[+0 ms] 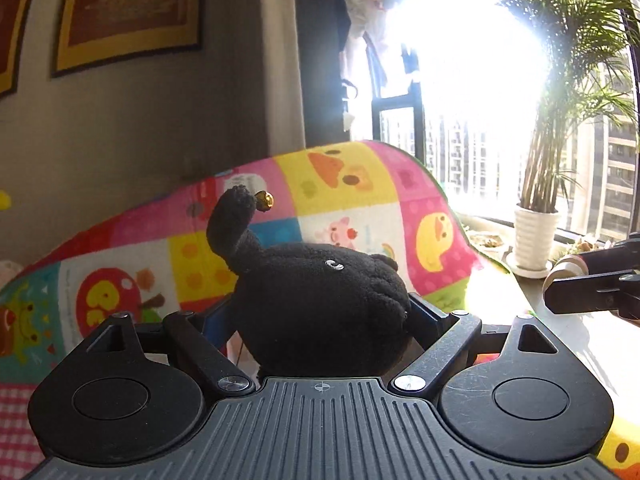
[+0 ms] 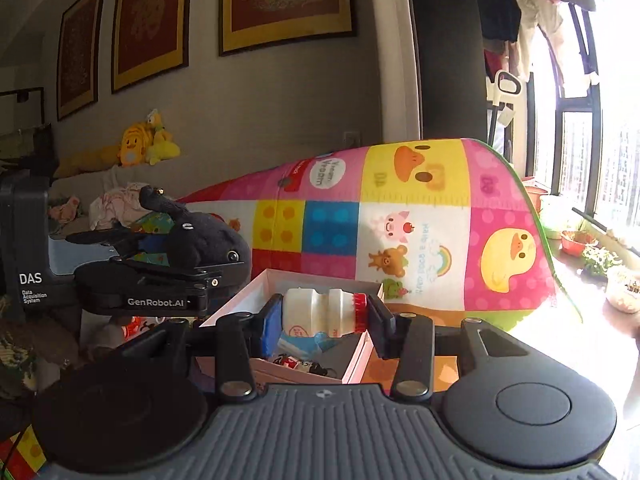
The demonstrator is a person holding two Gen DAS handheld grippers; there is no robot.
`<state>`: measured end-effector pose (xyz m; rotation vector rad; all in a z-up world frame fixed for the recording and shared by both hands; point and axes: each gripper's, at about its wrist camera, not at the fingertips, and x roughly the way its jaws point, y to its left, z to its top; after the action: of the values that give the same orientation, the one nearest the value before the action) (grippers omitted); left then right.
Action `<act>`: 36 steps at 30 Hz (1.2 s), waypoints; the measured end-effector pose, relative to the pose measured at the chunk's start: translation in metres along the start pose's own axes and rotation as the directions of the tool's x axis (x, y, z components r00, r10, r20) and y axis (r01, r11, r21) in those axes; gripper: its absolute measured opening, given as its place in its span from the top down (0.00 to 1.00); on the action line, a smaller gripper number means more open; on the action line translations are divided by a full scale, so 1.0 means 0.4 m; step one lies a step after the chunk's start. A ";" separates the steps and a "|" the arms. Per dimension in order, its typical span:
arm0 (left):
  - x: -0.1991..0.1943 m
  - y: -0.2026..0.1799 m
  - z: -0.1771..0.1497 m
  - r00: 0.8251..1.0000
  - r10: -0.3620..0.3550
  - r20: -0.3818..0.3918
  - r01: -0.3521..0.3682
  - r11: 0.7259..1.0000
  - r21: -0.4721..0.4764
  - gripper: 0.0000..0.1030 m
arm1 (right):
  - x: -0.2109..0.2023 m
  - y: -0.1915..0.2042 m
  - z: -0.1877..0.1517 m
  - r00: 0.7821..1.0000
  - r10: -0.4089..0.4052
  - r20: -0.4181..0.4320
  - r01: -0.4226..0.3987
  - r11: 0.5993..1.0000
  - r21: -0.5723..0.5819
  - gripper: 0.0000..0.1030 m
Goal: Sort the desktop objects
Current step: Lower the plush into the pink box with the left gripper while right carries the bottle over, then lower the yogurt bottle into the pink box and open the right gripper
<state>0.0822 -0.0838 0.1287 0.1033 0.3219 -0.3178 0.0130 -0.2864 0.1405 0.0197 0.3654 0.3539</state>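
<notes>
A black plush toy point(image 1: 312, 300) with a curled tail and a small gold bell fills my left gripper point(image 1: 320, 314), whose jaws press its sides; it is lifted off the surface. The right wrist view shows that same plush toy point(image 2: 200, 240) at the left, in the left gripper point(image 2: 228, 272). My right gripper point(image 2: 324, 316) is shut on a small white bottle point(image 2: 316, 314) with a red cap, held sideways end to end. Below the bottle stands an open white box point(image 2: 240, 300) with small items inside.
A bright patchwork play mat point(image 2: 400, 220) stands upright just behind both grippers. A potted palm point(image 1: 536, 236) and other pots line the sunlit window sill at the right. Yellow soft toys point(image 2: 140, 144) lie on a sofa at the back left, under framed pictures.
</notes>
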 end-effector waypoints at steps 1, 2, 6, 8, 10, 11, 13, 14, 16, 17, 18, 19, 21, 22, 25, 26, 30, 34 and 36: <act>0.044 -0.006 0.005 0.999 -0.041 -0.033 0.041 0.999 -0.021 0.12 | 0.001 -0.007 0.000 1.000 -0.006 0.001 0.006 1.000 0.012 0.58; 0.080 -0.014 0.003 0.995 -0.070 -0.064 0.068 0.997 -0.033 0.12 | 0.002 -0.013 -0.001 1.000 -0.011 -0.002 0.011 1.000 0.016 0.58; 0.215 -0.049 -0.047 0.972 -0.136 -0.193 0.127 0.990 -0.057 0.10 | 0.022 -0.032 -0.026 0.999 -0.033 -0.043 0.033 0.999 0.013 0.58; 0.250 -0.053 -0.078 0.960 -0.138 -0.244 0.125 0.990 -0.068 0.09 | 0.033 -0.043 -0.040 0.997 -0.052 -0.062 0.052 0.999 0.014 0.58; 0.232 -0.044 -0.094 0.963 -0.142 -0.230 0.127 0.989 -0.078 0.07 | 0.042 -0.056 -0.054 0.995 -0.055 -0.080 0.057 0.998 0.025 0.58; 0.211 -0.037 -0.098 0.966 -0.147 -0.212 0.132 0.988 -0.086 0.06 | 0.050 -0.060 -0.063 0.994 -0.057 -0.092 0.061 0.998 0.034 0.58; 0.145 -0.010 -0.109 0.974 -0.148 -0.169 0.132 0.986 -0.100 0.03 | 0.071 -0.065 -0.074 0.992 -0.057 -0.116 0.063 0.997 0.049 0.58; 0.114 0.001 -0.114 0.979 -0.135 -0.150 0.120 0.987 -0.102 0.02 | 0.081 -0.065 -0.077 0.991 -0.053 -0.126 0.060 0.997 0.054 0.58; 0.057 0.021 -0.135 0.986 -0.098 -0.132 0.084 0.991 -0.103 0.02 | 0.107 -0.058 -0.082 0.988 -0.038 -0.150 0.048 0.997 0.064 0.58; 0.028 0.031 -0.149 0.989 -0.079 -0.129 0.065 0.992 -0.107 0.02 | 0.117 -0.050 -0.082 0.987 -0.027 -0.161 0.038 0.997 0.067 0.58; 0.006 0.042 -0.165 0.989 -0.061 -0.132 0.047 0.992 -0.113 0.02 | 0.131 -0.042 -0.080 0.985 -0.016 -0.173 0.028 0.997 0.068 0.58; -0.012 0.057 -0.181 0.989 -0.045 -0.138 0.028 0.992 -0.124 0.02 | 0.146 -0.031 -0.077 0.982 -0.005 -0.186 0.018 0.998 0.068 0.58; -0.044 0.085 -0.216 0.988 -0.009 -0.152 -0.014 0.988 -0.153 0.01 | 0.179 -0.006 -0.065 0.978 0.023 -0.209 -0.009 0.998 0.063 0.58; -0.055 0.098 -0.232 0.986 0.010 -0.164 -0.037 0.985 -0.167 0.01 | 0.197 0.011 -0.057 0.975 0.040 -0.219 -0.028 0.998 0.059 0.58; -0.078 0.139 -0.276 0.981 0.049 -0.187 -0.090 0.972 -0.218 0.01 | 0.262 0.061 -0.024 0.964 0.102 -0.248 -0.090 0.994 0.058 0.58; -0.084 0.154 -0.288 0.980 0.055 -0.193 -0.102 0.965 -0.241 0.01 | 0.289 0.077 -0.013 0.958 0.121 -0.260 -0.108 0.992 0.063 0.58; -0.099 0.195 -0.326 0.978 0.071 -0.198 -0.129 0.946 -0.298 0.01 | 0.394 0.135 0.023 0.950 0.132 -0.283 -0.126 0.991 0.040 0.53; -0.119 0.211 -0.340 0.985 0.063 -0.162 -0.114 0.937 -0.330 0.01 | 0.454 0.152 0.028 0.958 0.004 -0.286 -0.019 0.999 -0.048 0.43; -0.122 0.218 -0.344 0.988 0.045 -0.148 -0.095 0.931 -0.351 0.01 | 0.485 0.148 0.024 0.952 -0.062 -0.301 0.040 0.996 -0.077 0.44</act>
<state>0.0260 0.0335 0.0190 -0.2234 0.5080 -0.1768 0.1662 -0.1641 0.0872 -0.1144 0.6568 0.3186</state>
